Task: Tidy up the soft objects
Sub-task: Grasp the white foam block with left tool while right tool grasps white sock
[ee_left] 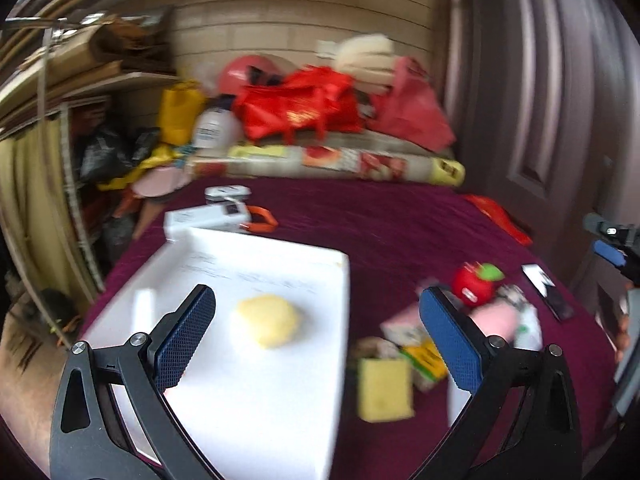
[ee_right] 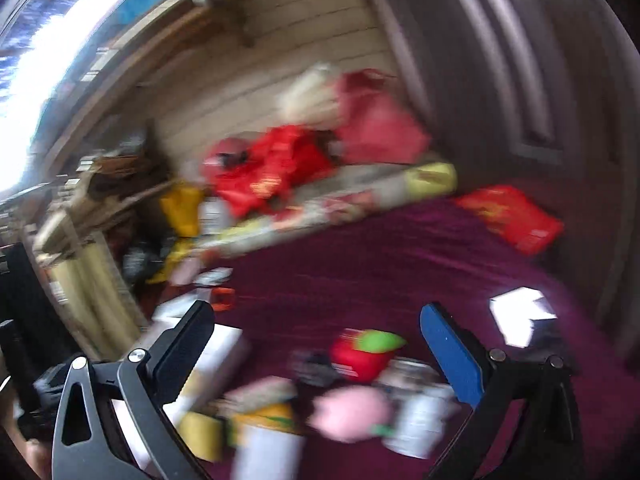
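Note:
My left gripper (ee_left: 318, 336) stands wide open above a white tray (ee_left: 256, 412), nothing between its pads. A pale yellow soft lump (ee_left: 269, 325) lies in the tray. Right of the tray on the maroon cloth lie a yellow sponge (ee_left: 385, 389), a red apple plush (ee_left: 475, 283) and a pink soft toy (ee_left: 496, 317). My right gripper (ee_right: 318, 354) is wide open too and empty, above the same pile: the red apple plush (ee_right: 362, 354), the pink soft toy (ee_right: 348, 408) and the yellow sponge (ee_right: 200, 434). The right wrist view is heavily blurred.
Small boxes and packets (ee_left: 420, 350) mix with the soft things. A white box (ee_left: 206, 218) and an orange tool (ee_left: 262, 218) lie behind the tray. Red bags (ee_left: 304, 104) and a rolled mat (ee_left: 344, 162) fill the back. A door (ee_left: 560, 100) stands at right.

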Available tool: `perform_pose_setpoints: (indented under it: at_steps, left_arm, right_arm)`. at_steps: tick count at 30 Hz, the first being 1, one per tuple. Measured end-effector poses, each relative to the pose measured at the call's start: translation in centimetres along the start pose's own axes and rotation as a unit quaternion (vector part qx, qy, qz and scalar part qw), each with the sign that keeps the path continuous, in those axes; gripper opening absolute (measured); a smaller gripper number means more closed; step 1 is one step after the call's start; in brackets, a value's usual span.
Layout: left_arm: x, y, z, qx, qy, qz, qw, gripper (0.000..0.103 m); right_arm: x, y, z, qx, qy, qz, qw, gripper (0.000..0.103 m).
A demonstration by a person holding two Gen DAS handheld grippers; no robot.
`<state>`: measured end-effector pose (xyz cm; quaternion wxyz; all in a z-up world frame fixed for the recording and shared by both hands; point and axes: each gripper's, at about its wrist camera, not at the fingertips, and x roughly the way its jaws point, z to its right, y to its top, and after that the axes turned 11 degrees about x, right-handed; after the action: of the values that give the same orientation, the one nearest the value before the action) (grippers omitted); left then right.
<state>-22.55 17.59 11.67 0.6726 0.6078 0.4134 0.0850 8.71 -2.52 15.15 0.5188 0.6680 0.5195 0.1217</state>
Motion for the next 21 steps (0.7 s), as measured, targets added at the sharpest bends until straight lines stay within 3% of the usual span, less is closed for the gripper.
perform_pose_setpoints:
  at_steps: [3, 5, 8, 10, 13, 15, 16, 17, 18, 21]
  left_arm:
    - [0.4, -1.0, 2.8, 0.016, -0.053, -0.014, 0.9984, 0.103]
    - [0.6, -1.9, 4.8, 0.030, -0.099, -0.028, 0.9942, 0.103]
    - [1.2, -3.3, 9.0, 0.078, -0.171, -0.059, 0.9803, 0.103]
    - [1.8, -4.0, 11.5, 0.107, -0.195, -0.083, 0.9713, 0.103]
    - [3.3, -4.4, 13.9, 0.135, -0.190, -0.113, 0.9659, 0.103]
    - [4.4, -4.5, 14.7, 0.140, -0.174, -0.128, 0.9663, 0.103]
    - [5.0, -4.5, 15.0, 0.140, -0.170, -0.136, 0.9660, 0.103]
    - [5.7, -4.5, 15.1, 0.143, -0.162, -0.145, 0.9657, 0.103]
    - [6.1, -4.7, 15.3, 0.150, -0.152, -0.151, 0.9653, 0.103]
    - [6.8, -5.2, 15.6, 0.158, -0.144, -0.155, 0.9645, 0.101]
  right_arm:
    - [1.0, -1.4, 2.6, -0.026, -0.070, -0.026, 0.997, 0.103]
    - [2.5, -2.9, 3.7, -0.050, -0.103, -0.066, 0.991, 0.103]
    - [5.1, -5.1, 4.8, -0.067, -0.113, -0.136, 0.982, 0.103]
    - [6.6, -6.3, 4.9, -0.087, -0.111, -0.176, 0.974, 0.103]
    - [7.8, -7.3, 4.4, -0.113, -0.112, -0.188, 0.969, 0.101]
    - [8.7, -7.4, 3.9, -0.127, -0.114, -0.197, 0.966, 0.095]
    - [9.3, -7.6, 3.8, -0.134, -0.118, -0.204, 0.963, 0.084]
    - [9.8, -7.7, 3.9, -0.135, -0.119, -0.211, 0.961, 0.059]
    - [9.9, -7.9, 4.1, -0.129, -0.116, -0.217, 0.961, 0.050]
    - [8.4, -8.6, 4.4, -0.130, -0.108, -0.202, 0.965, 0.045]
